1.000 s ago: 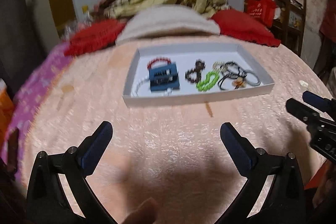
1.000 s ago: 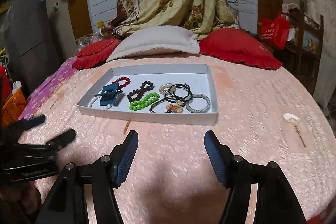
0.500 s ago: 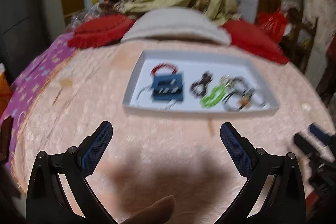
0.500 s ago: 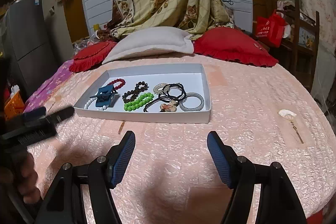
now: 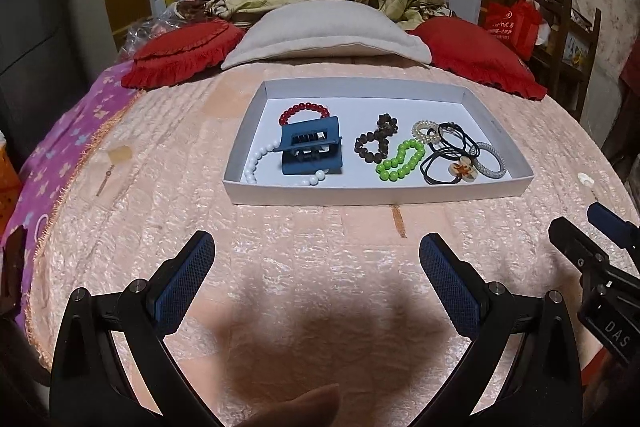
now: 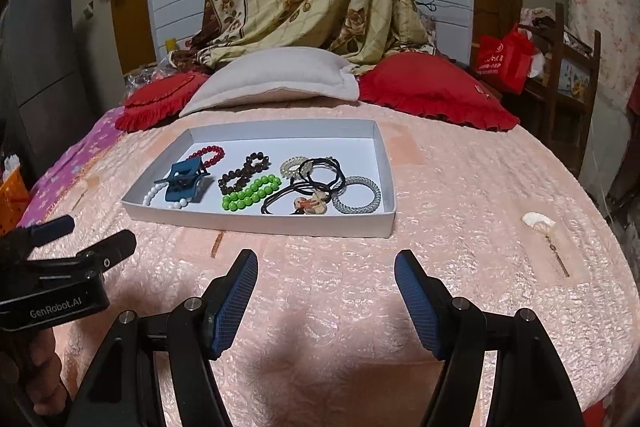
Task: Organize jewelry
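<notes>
Across the whole lower half of both views spreads the peach quilted bed [image 5: 320,307], with red cushions and a pale pillow along its far edge in the upper part of the frame. At centre of the left wrist view, and left of centre in the right wrist view, sits the white tray [image 5: 376,195], holding all the jewelry in sight. From the tray's left to its right lie a blue hair claw [image 5: 312,151] resting on a white bead strand [image 5: 256,163], a red bead bracelet [image 5: 304,110] just behind the claw, a dark bead bracelet [image 5: 376,143], a green bead bracelet [image 5: 400,161], black cords with a flower pendant [image 5: 448,155] tangled together, and a silver coil band [image 5: 490,161].

Over the last second the left wrist view has steadied from blur to sharp and the tray has drawn nearer, while the right gripper's view has barely shifted. That suggests the left gripper is lining up on the tray.

Both tools hover over bare quilt short of the tray. The left gripper [image 5: 316,267] is spread wide and holds nothing; the right gripper [image 6: 326,283] is likewise spread and holds nothing. Since the pieces lie overlapped yet all inside the tray, this fits either sorting about to happen or gathering already done.
</notes>
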`<act>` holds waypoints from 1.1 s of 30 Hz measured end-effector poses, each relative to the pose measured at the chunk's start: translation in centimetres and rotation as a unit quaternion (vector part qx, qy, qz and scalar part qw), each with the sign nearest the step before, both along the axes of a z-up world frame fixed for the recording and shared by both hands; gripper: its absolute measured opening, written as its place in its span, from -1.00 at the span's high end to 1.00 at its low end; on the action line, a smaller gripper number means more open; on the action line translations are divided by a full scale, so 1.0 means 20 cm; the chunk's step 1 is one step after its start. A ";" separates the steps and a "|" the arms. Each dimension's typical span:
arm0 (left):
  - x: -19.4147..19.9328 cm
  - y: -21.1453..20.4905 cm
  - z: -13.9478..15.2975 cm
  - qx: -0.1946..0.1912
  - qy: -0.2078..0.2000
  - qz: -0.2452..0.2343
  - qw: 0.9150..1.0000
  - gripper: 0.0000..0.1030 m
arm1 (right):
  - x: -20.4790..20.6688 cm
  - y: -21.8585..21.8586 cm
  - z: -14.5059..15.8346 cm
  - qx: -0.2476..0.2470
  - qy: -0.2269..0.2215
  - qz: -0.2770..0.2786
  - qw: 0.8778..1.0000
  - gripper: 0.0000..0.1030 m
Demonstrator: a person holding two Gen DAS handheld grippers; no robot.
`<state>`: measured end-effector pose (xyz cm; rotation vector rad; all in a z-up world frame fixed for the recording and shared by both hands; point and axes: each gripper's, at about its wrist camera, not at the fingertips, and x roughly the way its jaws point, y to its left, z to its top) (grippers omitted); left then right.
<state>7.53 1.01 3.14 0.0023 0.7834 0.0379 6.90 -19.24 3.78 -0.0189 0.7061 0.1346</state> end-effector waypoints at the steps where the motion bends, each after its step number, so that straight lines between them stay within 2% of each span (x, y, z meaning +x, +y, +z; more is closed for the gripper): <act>1: 0.00 0.00 0.00 -0.001 0.001 0.000 1.000 -0.99 | 0.00 0.00 0.00 -0.001 0.000 0.002 1.000 -0.33; 17: -0.01 -0.01 0.00 0.001 -0.001 -0.004 1.000 -0.99 | 0.01 0.03 -0.01 -0.003 0.005 0.013 1.000 -0.33; 29: 0.00 -0.01 0.00 -0.007 -0.005 -0.008 1.000 -0.99 | 0.11 0.11 -0.03 -0.039 0.010 0.021 0.999 -0.33; 33: 0.00 -0.01 0.00 -0.009 -0.001 -0.010 1.000 -0.99 | 0.11 0.11 -0.02 -0.035 0.009 0.022 0.999 -0.34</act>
